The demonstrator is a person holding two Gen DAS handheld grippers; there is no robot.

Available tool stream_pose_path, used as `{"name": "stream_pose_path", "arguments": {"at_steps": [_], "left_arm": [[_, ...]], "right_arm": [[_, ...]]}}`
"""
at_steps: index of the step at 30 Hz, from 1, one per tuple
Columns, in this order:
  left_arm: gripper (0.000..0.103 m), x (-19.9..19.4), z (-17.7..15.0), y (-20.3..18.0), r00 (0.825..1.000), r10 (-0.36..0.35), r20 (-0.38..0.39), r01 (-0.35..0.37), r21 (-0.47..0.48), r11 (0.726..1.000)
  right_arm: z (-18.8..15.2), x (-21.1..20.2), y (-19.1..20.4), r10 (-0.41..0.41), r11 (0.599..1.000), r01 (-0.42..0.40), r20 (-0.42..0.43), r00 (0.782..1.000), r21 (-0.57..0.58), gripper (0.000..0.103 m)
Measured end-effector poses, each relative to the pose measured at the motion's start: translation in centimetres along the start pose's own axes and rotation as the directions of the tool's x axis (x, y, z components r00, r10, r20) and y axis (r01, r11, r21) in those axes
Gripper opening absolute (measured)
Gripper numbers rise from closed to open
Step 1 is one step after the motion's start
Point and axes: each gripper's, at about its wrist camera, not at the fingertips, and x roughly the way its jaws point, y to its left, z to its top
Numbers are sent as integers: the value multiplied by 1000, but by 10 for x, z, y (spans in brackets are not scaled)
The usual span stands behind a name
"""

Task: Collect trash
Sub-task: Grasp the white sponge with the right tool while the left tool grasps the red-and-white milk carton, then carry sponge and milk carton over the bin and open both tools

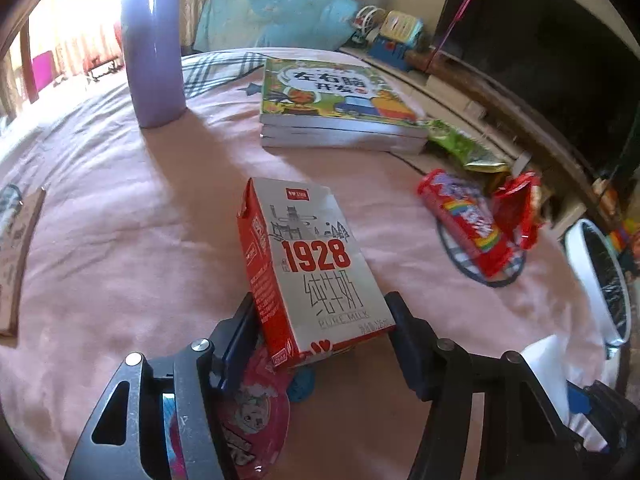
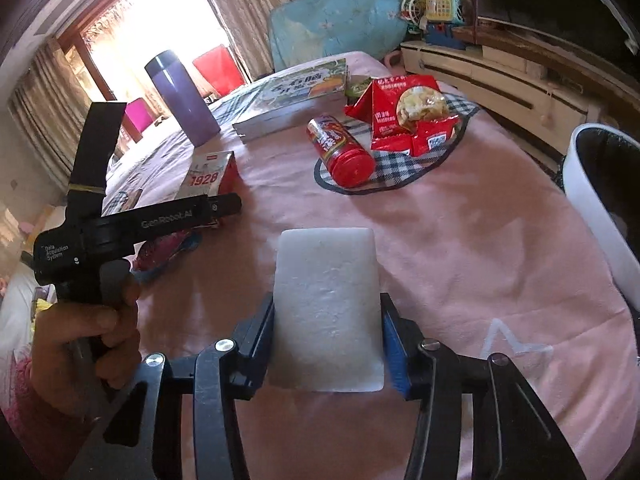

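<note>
With the left gripper (image 1: 320,332) clamped on the near end of the carton (image 1: 308,268) and the right gripper (image 2: 328,340) clamped on the white block (image 2: 326,308), both on the pink cloth (image 2: 460,240), each should lift straight, squeeze gently, and carry right to the bin (image 2: 596,200).

Pink wrapper (image 1: 256,412) — half hidden under gripper
</note>
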Motion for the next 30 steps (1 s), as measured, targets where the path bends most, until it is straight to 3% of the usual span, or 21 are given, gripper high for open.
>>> {"name": "stream_pose_path", "arguments": {"at_steps": [8, 17, 19, 20, 30], "left_arm": [[60, -13, -34, -15, 993, -119, -2, 119, -24, 993], [60, -31, -58, -70, 972, -237, -1, 237, 17, 971], [59, -35, -58, -80, 970, -244, 13, 244, 33, 969], [52, -39, -60, -87, 969, -246, 23, 245, 43, 969], [52, -72, -81, -134, 966, -249, 67, 238, 137, 961]], "right_arm": [[-6, -25, -20, 12, 1000, -13, 42, 999, 12, 48], [-8, -72, -69, -11, 998, 4, 124, 992, 63, 48], [-9, -81, -78, -23, 997, 13, 140, 990, 72, 48], [-9, -86, -84, -27, 997, 15, 148, 989, 77, 48], [-13, -121, -124, -39, 992, 12, 219, 975, 122, 48]]}}
